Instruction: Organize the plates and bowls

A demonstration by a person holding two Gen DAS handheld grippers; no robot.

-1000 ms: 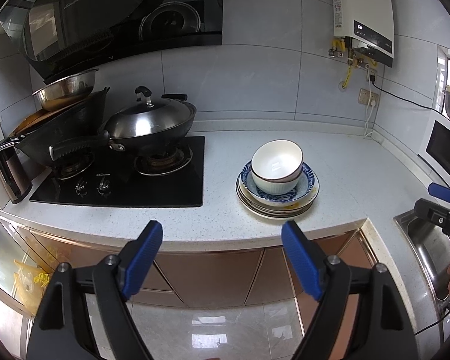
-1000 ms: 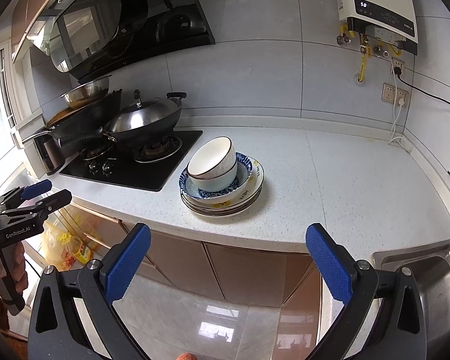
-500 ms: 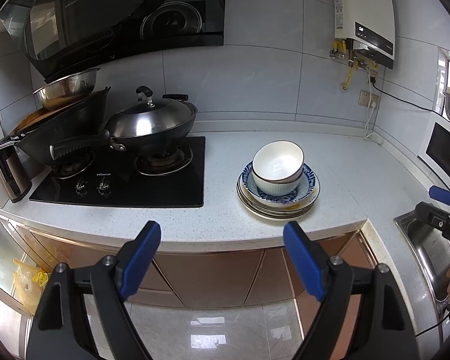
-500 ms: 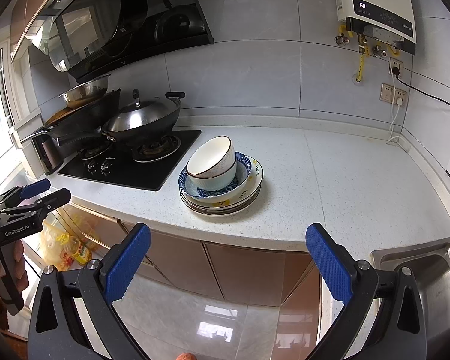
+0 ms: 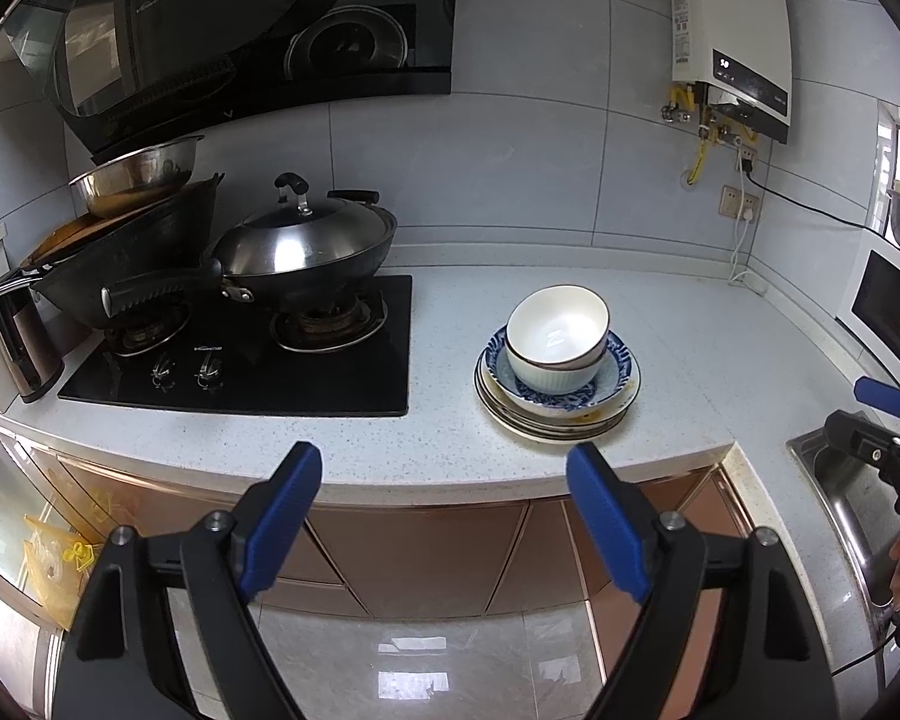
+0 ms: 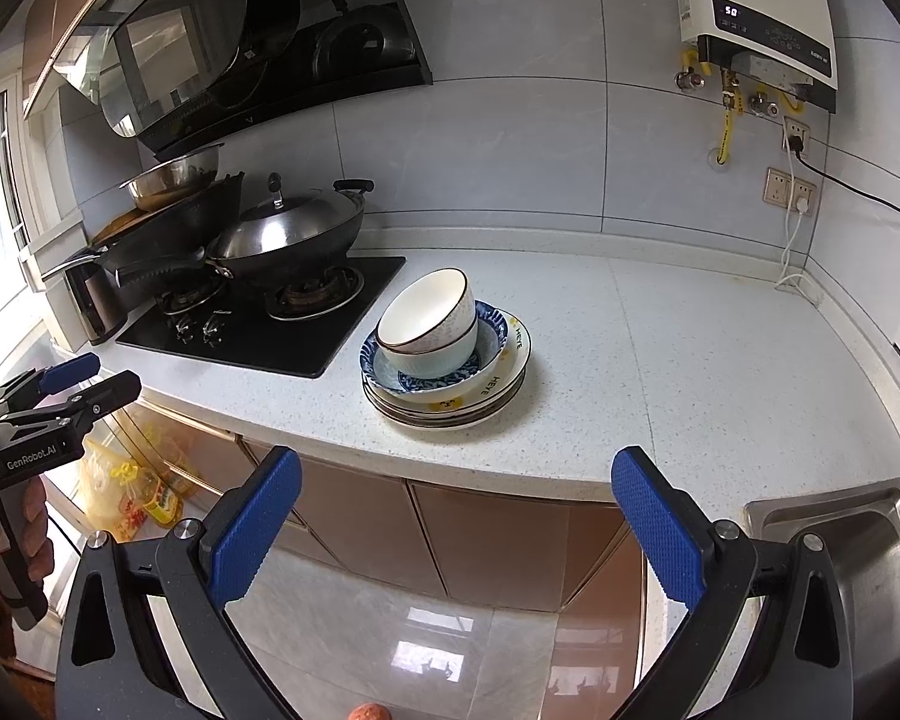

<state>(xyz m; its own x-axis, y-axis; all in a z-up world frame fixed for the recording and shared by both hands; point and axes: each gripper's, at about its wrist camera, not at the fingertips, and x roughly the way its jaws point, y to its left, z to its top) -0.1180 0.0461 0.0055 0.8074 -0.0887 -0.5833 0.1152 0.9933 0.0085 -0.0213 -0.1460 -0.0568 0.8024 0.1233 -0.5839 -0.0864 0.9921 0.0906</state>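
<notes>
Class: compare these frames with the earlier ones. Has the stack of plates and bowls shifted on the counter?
No. The stack of plates and bowls sits equally near the black cooktop throughout; only the camera drifted slightly.

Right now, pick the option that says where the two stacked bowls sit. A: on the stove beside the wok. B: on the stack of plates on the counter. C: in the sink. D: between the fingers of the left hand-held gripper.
B: the two bowls, nested one in the other, rest on the stack of plates on the counter, right of the stove; both hand-held grippers are open and empty.
</notes>
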